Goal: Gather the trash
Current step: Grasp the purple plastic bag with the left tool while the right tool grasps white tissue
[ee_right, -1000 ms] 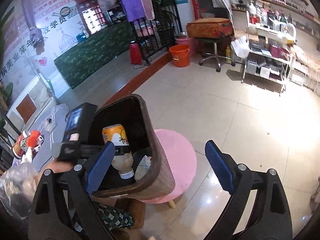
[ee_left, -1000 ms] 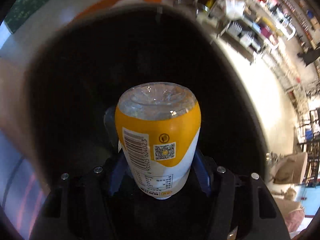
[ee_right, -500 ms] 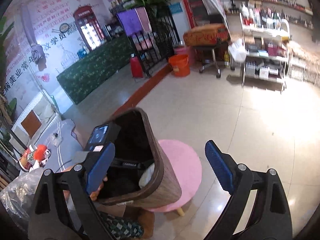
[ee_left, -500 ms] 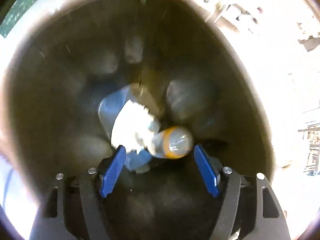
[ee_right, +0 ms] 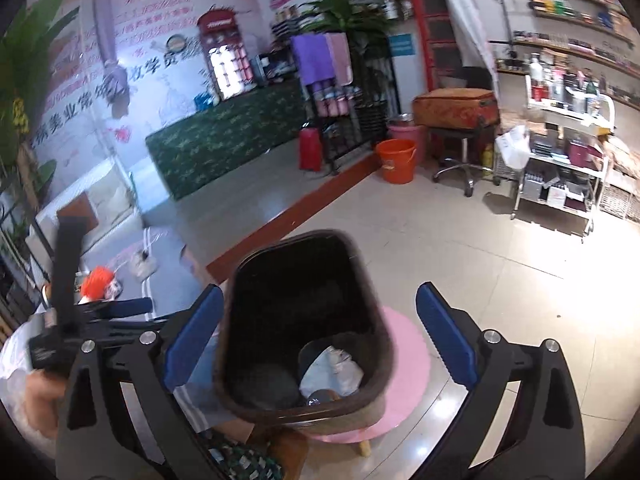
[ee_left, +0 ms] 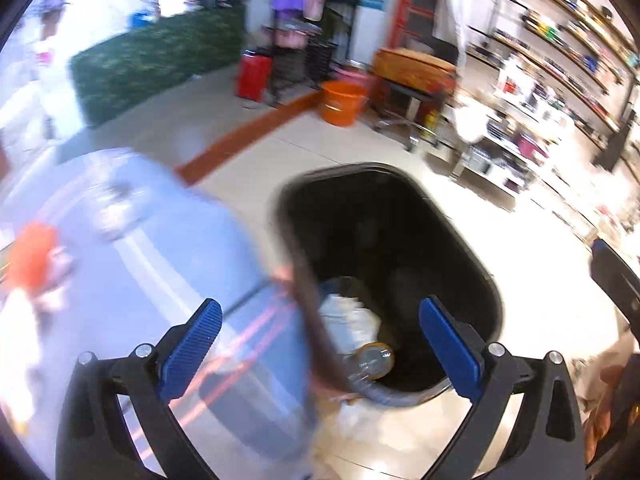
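Now the left gripper (ee_left: pixel 320 338) hung above the bin (ee_left: pixel 472 280), its jaws having just spread wide with nothing between them. The bottle (ee_left: pixel 370 360) lay inside the bin beside crumpled white paper (ee_left: pixel 346 318). The right gripper (ee_right: pixel 318 336) gaped empty over the bin too, which stood on a pink stool (ee_right: pixel 404 364).

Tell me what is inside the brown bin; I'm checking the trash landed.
In the brown bin lie a yellow-labelled bottle and crumpled white paper. The dark bottom hides anything beneath them.
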### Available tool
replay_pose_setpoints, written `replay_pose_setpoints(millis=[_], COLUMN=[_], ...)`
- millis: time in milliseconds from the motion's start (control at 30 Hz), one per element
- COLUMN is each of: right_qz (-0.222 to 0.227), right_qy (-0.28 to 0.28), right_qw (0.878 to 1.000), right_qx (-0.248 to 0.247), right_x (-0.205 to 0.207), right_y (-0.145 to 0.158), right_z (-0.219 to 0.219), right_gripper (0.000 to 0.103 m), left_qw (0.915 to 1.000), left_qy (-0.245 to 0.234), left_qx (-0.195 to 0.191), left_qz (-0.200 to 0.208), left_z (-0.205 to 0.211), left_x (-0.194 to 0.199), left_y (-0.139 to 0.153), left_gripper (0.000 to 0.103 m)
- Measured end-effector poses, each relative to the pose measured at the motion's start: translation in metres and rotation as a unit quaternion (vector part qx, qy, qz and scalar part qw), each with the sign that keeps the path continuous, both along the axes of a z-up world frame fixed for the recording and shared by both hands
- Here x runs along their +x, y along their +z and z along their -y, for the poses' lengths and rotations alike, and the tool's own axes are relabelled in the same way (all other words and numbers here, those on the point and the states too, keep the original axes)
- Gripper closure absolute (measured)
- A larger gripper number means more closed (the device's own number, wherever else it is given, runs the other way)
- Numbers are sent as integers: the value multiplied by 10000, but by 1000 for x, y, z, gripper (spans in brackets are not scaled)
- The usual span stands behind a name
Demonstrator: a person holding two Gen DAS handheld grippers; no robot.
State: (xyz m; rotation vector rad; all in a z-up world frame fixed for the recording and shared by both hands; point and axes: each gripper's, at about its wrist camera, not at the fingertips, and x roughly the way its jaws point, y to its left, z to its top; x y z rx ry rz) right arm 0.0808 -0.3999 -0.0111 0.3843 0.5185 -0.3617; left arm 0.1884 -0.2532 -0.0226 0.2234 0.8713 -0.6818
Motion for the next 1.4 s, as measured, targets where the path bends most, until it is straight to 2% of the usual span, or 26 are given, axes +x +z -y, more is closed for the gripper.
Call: replay_pose_setpoints(millis=[200,333,433,700,800,900,967,1033,1100,1133,1167,1233,1333,1400], right_qz=[-161,-298,-459,-794,-906,-1098,-1247,-1435,-1585,-1628,-1656,-1675,-1549,-1444], right_qy=[973,1628,2070,3461,3802,3988,3962,3922,3817,3795,3808,3832,3845,3902], right_qw=[9946,9847,9758,9337,9201,9098,9092,9081,9096,9092,9077,9053,9070,9061], right_qx=[336,538,536,456,254,339,298,323,425,533,599,744,736,769], right_x=[48,78,100,150,170,197,215,232,245,250,253,254,248,241], right_y=[-13,-21,-26,-29,-32,-38,-44,-51,-59,-62,-65,-67,-63,-58], right_z=[-55,-102,-141,-257,-297,-325,-337,-347,-351,-353,-353,-353,-353,-349], right_gripper=[8,8,8,8,8,10,17,19,28,35,47,63,72,73], left_qw=[9959,9881,9800,9557,9510,9480,9463,9468,9481,9499,9518,9548,9619,9669], left_qy=[893,1528,1983,2934,3088,3178,3229,3213,3173,3120,3064,2949,2654,2432], left_qx=[-132,-153,-50,-158,-127,-157,-87,-130,-150,-113,-34,280,452,514], left_qz=[17,8,176,147,109,115,126,164,148,135,134,267,486,571], left_z=[-100,-166,-216,-327,-360,-384,-397,-406,-412,-414,-415,-414,-415,-417], left_x=[-4,-15,-23,-25,-22,-12,-5,1,7,13,17,29,44,56], left_y=[3,-2,-4,-14,-16,-13,-14,-13,-13,-14,-15,-16,-13,-12], left_gripper=[5,5,5,5,5,5,5,5,5,5,5,5,5,5])
